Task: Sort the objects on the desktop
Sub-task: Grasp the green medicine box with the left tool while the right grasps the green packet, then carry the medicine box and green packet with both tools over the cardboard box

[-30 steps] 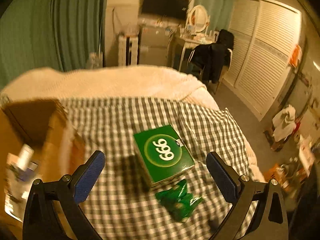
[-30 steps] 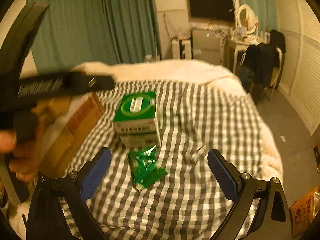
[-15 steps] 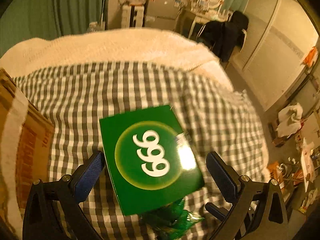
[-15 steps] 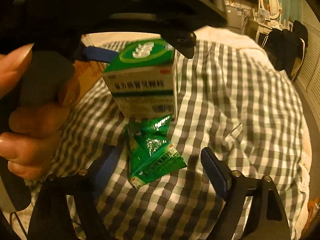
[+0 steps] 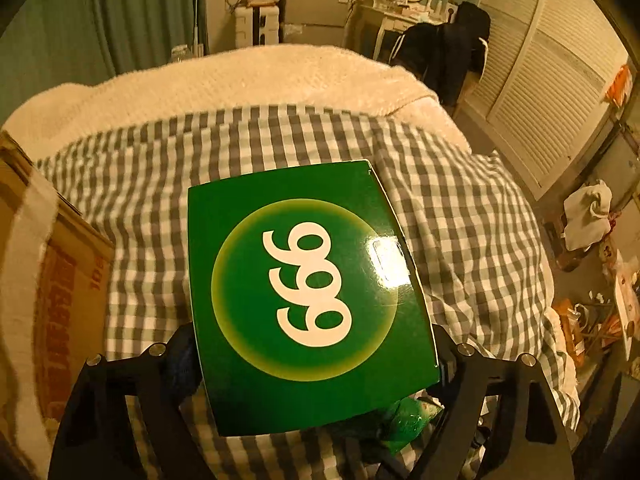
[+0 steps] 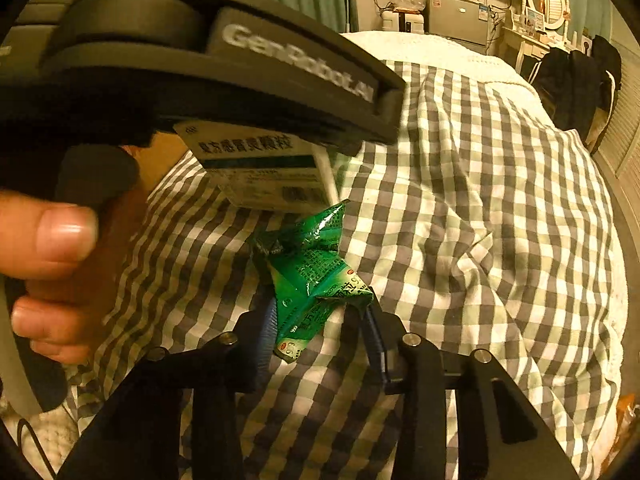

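Note:
A green box [image 5: 304, 292] printed with white figures lies on the checked cloth [image 5: 460, 220]. My left gripper [image 5: 310, 352] straddles it, jaws closing, pads against its two long sides. In the right wrist view the box's white printed side [image 6: 264, 168] shows under the left gripper's body [image 6: 240, 64], which a person's hand [image 6: 52, 248] holds. Just in front of the box lies a crumpled green sachet [image 6: 312, 276]. My right gripper [image 6: 320, 332] is closing on it, both pads touching the foil. A corner of the sachet [image 5: 404, 420] peeks out below the box.
A brown cardboard box [image 5: 60, 300] stands at the left edge of the cloth. A white fleecy blanket [image 5: 240, 80] covers the far end of the bed. To the right the bed drops to a floor with clutter [image 5: 588, 220].
Both grippers came down onto the bed. The left one now has the green box between its narrowed jaws. The right one's jaws drew in on the sachet, which crumpled.

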A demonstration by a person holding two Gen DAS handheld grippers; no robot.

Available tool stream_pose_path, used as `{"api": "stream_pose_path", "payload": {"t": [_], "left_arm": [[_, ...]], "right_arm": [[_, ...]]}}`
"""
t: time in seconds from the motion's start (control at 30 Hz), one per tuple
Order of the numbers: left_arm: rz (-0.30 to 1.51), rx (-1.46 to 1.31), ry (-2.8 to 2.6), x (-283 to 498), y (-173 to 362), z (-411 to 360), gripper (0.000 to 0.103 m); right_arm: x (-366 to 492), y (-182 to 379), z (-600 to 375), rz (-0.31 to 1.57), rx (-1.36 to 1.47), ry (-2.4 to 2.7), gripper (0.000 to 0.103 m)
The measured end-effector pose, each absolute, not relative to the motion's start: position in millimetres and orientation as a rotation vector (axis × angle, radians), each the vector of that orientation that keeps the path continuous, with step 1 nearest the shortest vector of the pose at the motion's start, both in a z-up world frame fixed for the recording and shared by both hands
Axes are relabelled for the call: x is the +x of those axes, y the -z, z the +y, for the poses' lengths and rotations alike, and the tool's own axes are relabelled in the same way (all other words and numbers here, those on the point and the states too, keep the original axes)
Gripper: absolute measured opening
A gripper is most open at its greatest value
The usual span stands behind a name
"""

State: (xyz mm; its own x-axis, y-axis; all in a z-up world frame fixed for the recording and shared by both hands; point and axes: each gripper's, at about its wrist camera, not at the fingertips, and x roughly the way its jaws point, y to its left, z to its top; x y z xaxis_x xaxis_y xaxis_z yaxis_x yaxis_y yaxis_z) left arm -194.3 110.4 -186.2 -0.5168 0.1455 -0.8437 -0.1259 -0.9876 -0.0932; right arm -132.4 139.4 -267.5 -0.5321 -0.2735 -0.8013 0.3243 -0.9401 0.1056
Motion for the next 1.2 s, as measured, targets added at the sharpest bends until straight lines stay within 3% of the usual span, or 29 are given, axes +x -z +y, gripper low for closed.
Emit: {"api": "stream_pose_path", "payload": {"t": [0.5,0.8,1.2], "left_arm": [[0.060,-1.146,-2.713,-125,91,104,0.083],[0.079,-0.945,-2.783,-68,28,78,0.083],[0.134,-0.738,-2.882,-8,-22,30,0.083]], "right_arm": [[-95,210,170,-0.134,1.179,2.767,0.036],[-72,153,181,-0.468,0.970,2.846,0.036],[-28,99,160,-0.506,0.779,2.923,0.036]]}}
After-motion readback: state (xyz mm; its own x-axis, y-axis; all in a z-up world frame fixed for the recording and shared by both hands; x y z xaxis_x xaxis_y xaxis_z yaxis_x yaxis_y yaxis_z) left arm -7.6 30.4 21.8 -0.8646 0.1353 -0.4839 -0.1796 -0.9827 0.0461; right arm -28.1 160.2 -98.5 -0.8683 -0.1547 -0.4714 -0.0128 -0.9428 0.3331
